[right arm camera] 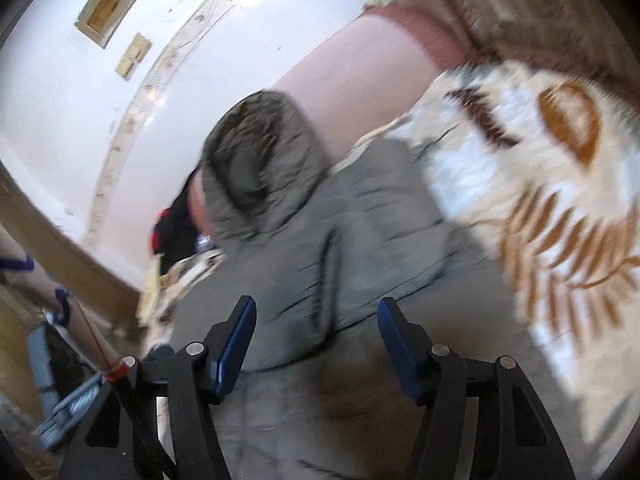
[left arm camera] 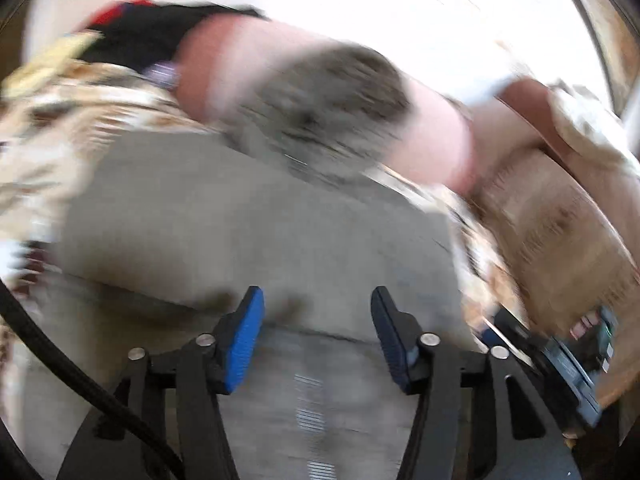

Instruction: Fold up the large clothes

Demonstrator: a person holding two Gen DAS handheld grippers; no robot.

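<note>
White wall (right arm camera: 72,128), leaf-patterned bedspread (right arm camera: 560,200)

Cream bedspread with brown leaf pattern (right arm camera: 560,216) covers the bed; long pink bolster pillow (right arm camera: 352,92) lies at its head. Black-and-red cloth bundle (right arm camera: 176,228) beside it. White wall (right arm camera: 60,120) carries a gold rectangular plate (right arm camera: 114,4).

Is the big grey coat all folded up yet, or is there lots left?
Partly. The grey coat lies on the patterned blanket, its body looking doubled over, though blur hides details. Nothing is in hand: the left tool and right tool are both open above it. The hood sticks out, so it probably needs tucking in.
</note>
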